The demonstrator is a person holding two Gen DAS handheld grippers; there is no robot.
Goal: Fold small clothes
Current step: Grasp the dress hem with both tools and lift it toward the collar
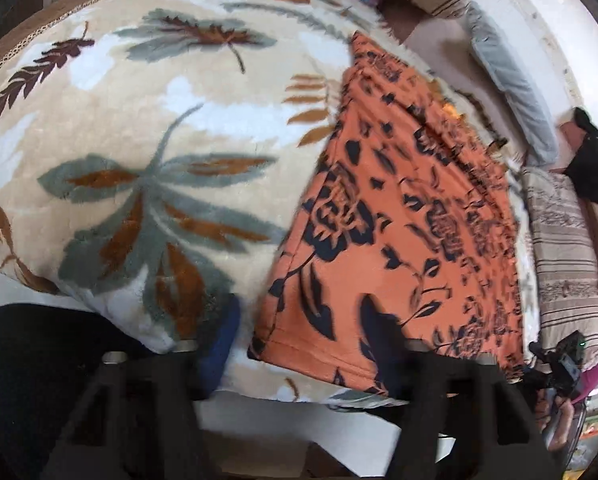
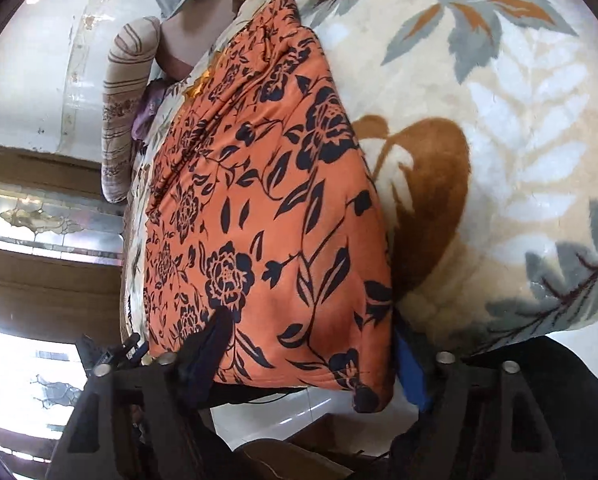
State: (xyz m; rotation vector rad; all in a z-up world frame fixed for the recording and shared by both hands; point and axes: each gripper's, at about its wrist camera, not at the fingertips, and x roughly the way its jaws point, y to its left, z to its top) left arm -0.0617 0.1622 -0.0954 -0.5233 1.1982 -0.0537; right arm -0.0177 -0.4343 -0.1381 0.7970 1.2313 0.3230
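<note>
An orange cloth with a black flower print (image 1: 399, 208) lies folded and flat on a cream leaf-patterned blanket (image 1: 139, 120). My left gripper (image 1: 301, 344) stands at the cloth's near left corner. Its blue-padded finger rests on the blanket, its dark finger lies over the cloth, and the jaws are apart. In the right wrist view the same cloth (image 2: 267, 200) runs away from me across the blanket (image 2: 499, 120). My right gripper (image 2: 315, 350) straddles the cloth's near end with the jaws wide. One finger lies over the print and the blue pad (image 2: 413, 372) sits at the cloth's right edge.
A striped pillow (image 1: 567, 272), a grey pillow (image 1: 511, 80) and a black bundle (image 1: 591, 168) lie beyond the cloth along a white wall. The bed's edge drops to a white floor (image 1: 259, 412) just under the grippers. A person's dark clothing (image 2: 559, 400) is close by.
</note>
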